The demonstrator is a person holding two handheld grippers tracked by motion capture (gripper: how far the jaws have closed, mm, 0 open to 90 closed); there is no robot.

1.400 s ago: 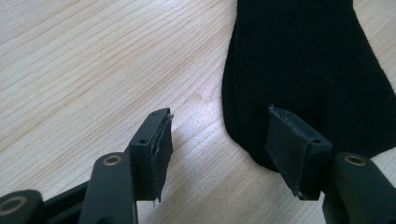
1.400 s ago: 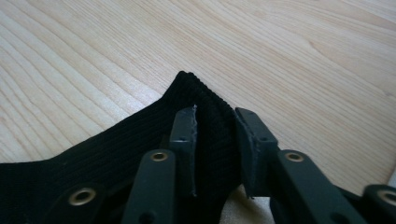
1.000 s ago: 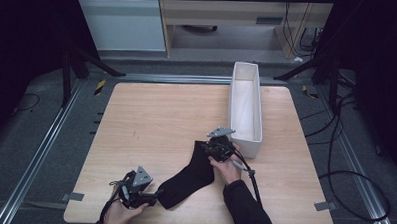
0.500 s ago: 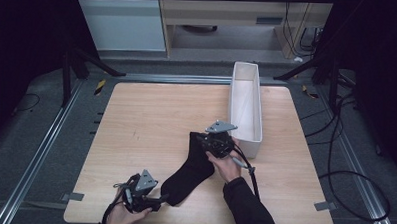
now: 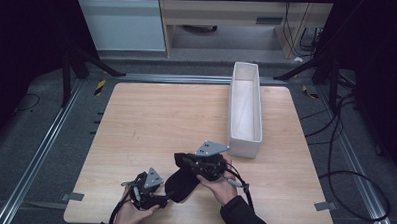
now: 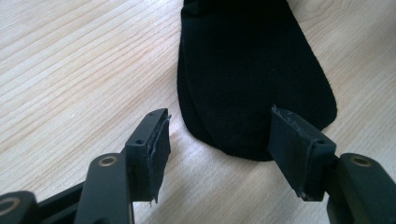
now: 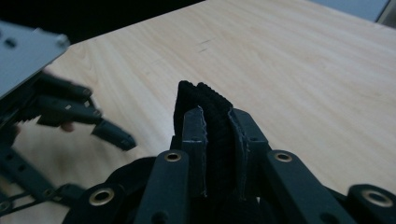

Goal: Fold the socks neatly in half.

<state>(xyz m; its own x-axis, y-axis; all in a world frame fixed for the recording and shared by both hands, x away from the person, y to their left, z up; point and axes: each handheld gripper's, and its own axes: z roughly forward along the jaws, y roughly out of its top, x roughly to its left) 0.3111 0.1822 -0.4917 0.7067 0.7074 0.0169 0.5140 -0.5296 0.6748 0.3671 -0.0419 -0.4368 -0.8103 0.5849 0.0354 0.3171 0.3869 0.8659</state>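
A black sock [image 5: 181,184] lies near the front edge of the wooden table [image 5: 161,120]. My right gripper [image 5: 181,160] is shut on the sock's cuff end, which sits doubled between the jaws [image 7: 217,126], lifted above the tabletop. My left gripper [image 5: 163,197] is open at the sock's other end. In the left gripper view the rounded sock end [image 6: 252,79] lies flat on the wood, reaching in between the spread jaws of that gripper [image 6: 224,140], untouched by the pads. The left gripper [image 7: 70,109] shows blurred in the right gripper view.
A long white bin [image 5: 245,106] stands along the right side of the table, just behind my right hand. Metal rails and cables run beside the table, and a dark stand leg [image 5: 88,63] sits at the back left.
My right gripper has carried the sock's cuff end toward the front and left, closer to the left gripper, so the sock is bunched shorter. The left gripper has edged slightly right.
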